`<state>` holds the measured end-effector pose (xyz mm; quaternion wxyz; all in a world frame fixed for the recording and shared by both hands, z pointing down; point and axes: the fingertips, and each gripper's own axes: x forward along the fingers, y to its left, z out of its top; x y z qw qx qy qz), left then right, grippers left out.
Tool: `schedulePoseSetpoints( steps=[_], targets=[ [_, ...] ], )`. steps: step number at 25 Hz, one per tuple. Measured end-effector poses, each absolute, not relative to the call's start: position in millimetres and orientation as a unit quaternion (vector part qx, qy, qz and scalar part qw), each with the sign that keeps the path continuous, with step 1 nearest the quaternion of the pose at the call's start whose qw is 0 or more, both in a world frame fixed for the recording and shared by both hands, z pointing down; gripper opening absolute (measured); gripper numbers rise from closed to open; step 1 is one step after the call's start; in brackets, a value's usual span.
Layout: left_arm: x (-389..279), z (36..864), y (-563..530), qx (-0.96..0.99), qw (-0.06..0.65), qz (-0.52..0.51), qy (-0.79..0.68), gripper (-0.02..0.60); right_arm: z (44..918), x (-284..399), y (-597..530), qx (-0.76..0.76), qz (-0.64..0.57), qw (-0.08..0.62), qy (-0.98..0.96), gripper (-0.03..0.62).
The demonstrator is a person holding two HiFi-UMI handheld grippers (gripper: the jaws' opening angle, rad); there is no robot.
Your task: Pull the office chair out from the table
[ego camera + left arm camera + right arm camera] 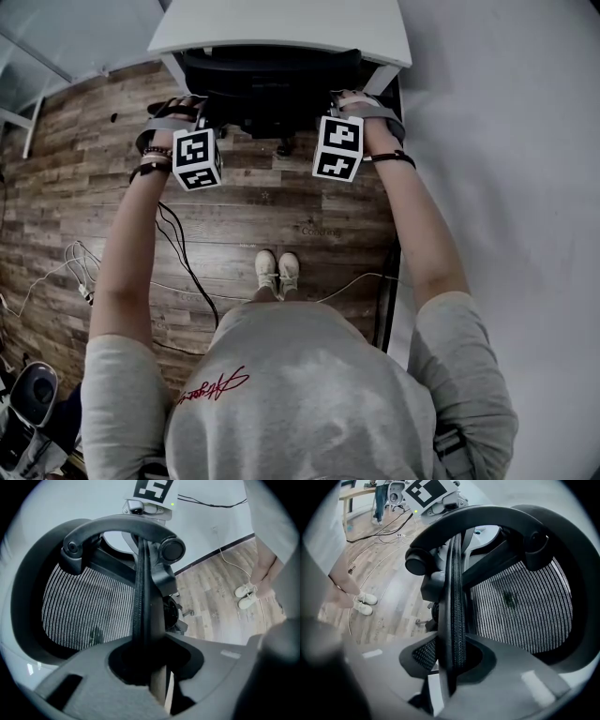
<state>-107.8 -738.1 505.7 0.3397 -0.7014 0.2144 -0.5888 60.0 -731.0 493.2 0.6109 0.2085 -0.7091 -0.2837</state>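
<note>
The floor (pixel 281 216) is wood-look plank in mixed brown tones, and it meets a plain white wall (pixel 506 141) along a dark baseboard (pixel 220 551). Thin black and white cables (pixel 180 244) trail loose over the planks, and one black cord (pixel 211 503) runs across the wall. A wooden desk (pixel 356 493) stands far off across the room, in soft, even light.

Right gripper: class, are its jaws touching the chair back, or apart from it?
Touching. The right gripper view shows the right gripper with its jaws clamped on the chair back at its rim, no gap on either side.
</note>
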Motion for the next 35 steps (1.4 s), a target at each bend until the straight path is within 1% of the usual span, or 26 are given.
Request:
schedulePoseSetpoints(
  steps=[10,20,35],
  targets=[
    [-108,506,-732,-0.704,0.334,-0.59,0.212,0.069,495,59,-725,0.21,-0.284,0.611,-0.708,0.084],
    [-103,506,-722,-0.699,0.352,-0.583,0.218,0.067,497,64,-713,0.206,-0.285,0.61,-0.71,0.083],
    [-91,505,-703,-0.7,0.348,-0.583,0.222,0.069,497,76,-696,0.204,-0.284,0.61,-0.711,0.084]
  ],
)
